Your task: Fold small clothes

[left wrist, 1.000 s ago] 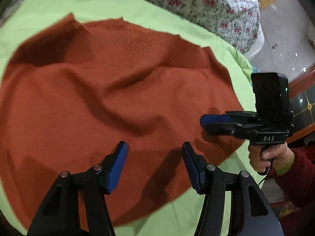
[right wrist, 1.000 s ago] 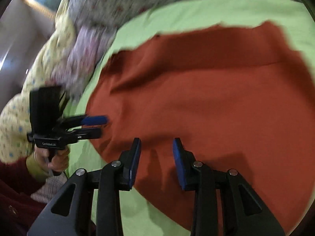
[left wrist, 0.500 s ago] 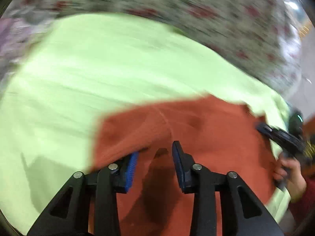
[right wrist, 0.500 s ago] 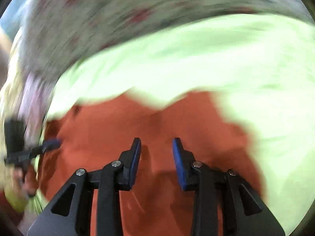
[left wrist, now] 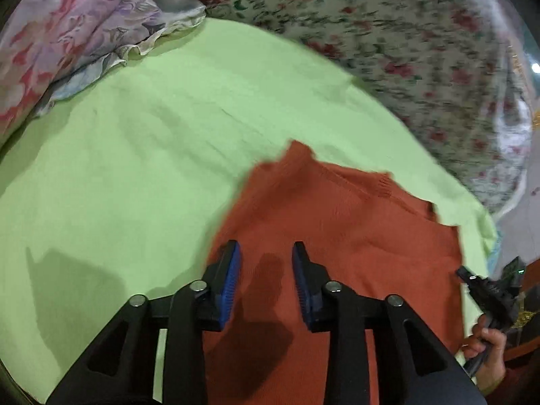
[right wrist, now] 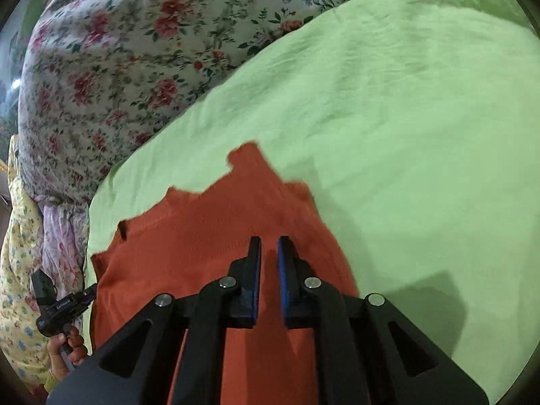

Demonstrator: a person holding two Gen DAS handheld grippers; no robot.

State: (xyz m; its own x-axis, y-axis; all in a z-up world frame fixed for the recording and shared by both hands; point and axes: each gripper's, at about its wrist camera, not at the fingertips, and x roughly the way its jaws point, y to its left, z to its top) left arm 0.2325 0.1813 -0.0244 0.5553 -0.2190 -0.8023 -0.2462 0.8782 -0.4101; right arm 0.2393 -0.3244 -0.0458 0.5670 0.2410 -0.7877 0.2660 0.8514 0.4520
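1. Green sheet (left wrist: 128, 175) covers the bed, with a pink flowery cloth (left wrist: 64, 44) at the far left.
2. The left gripper (left wrist: 266, 270) is above the orange sweater (left wrist: 354, 236), fingers wide apart and holding nothing.
3. The right gripper (right wrist: 269, 263) is over the sweater's right side, fingers close together with a thin gap.
4. A flowery blanket (right wrist: 111, 60) lies behind.

A rust-orange knitted sweater (left wrist: 337, 236) lies spread on a light green sheet (left wrist: 135, 168), slightly rumpled, its ribbed edge uneven along the far side.
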